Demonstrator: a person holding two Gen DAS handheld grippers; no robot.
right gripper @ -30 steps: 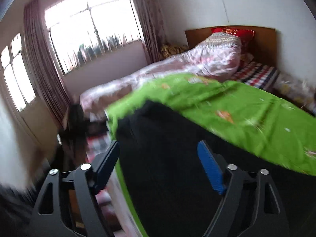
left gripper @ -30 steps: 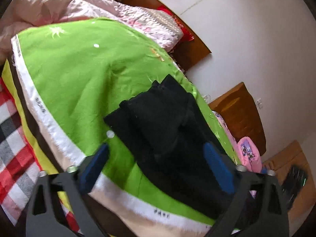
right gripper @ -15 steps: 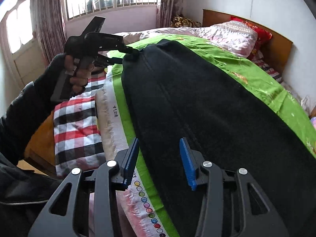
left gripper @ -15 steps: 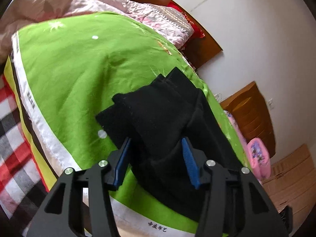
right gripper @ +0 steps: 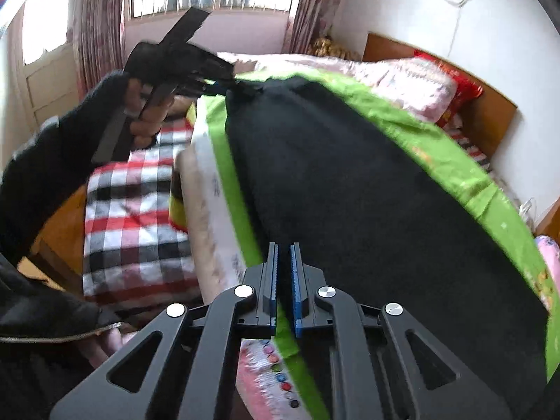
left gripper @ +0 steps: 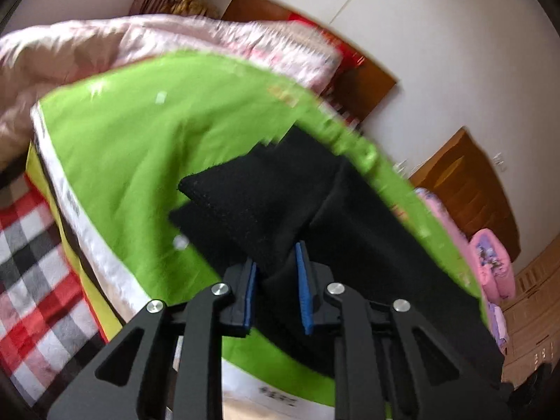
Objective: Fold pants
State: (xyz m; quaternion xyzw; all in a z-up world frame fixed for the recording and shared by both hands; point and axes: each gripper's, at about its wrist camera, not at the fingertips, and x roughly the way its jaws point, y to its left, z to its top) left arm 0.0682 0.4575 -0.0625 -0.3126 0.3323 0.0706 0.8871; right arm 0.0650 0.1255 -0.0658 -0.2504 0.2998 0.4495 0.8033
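The left gripper (left gripper: 276, 273) pinches a fold of the pants (left gripper: 280, 189), while the right gripper (right gripper: 284, 273) is nearly closed on their edge.

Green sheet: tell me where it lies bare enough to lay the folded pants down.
The green sheet lies bare between the pink quilt and the black pants, out to its white border. The near edge is crowded: the pants cover it, the left gripper shut on one end and the right gripper on the other. Beyond lies checked blanket.
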